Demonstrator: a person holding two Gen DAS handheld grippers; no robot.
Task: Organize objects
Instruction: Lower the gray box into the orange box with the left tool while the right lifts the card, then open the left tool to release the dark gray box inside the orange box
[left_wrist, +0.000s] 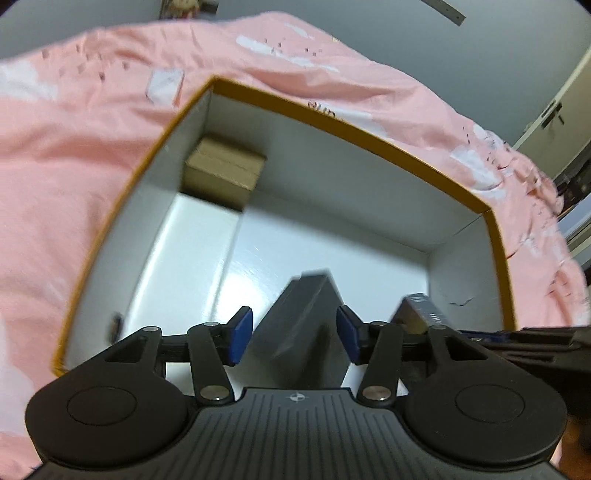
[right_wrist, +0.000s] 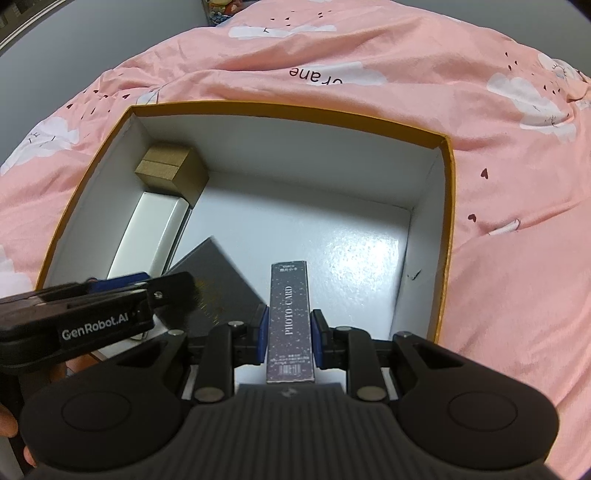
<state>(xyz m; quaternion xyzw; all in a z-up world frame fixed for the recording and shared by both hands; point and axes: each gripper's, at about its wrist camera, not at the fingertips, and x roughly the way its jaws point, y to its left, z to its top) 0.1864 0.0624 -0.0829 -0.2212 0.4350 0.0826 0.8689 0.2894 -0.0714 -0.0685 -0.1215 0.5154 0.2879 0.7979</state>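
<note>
Inside the orange-rimmed, white-lined cardboard storage box (right_wrist: 448, 192), the right gripper (right_wrist: 288, 334) clenched a slim dark "PHOTO CARD" carton (right_wrist: 290, 317) for packing; the left gripper (left_wrist: 293, 334) stood released around a flat grey box (left_wrist: 306, 325) it was setting down.

A pink bedsheet (right_wrist: 498, 184) covers the bed, wrinkled and printed with white clouds, small dark hearts and some lettering — "rane" reads upside down in the right wrist view. Behind it stands a grey wall (left_wrist: 332, 22). At the far right of the left wrist view is a pale door (left_wrist: 565, 103) with a dark handle.
</note>
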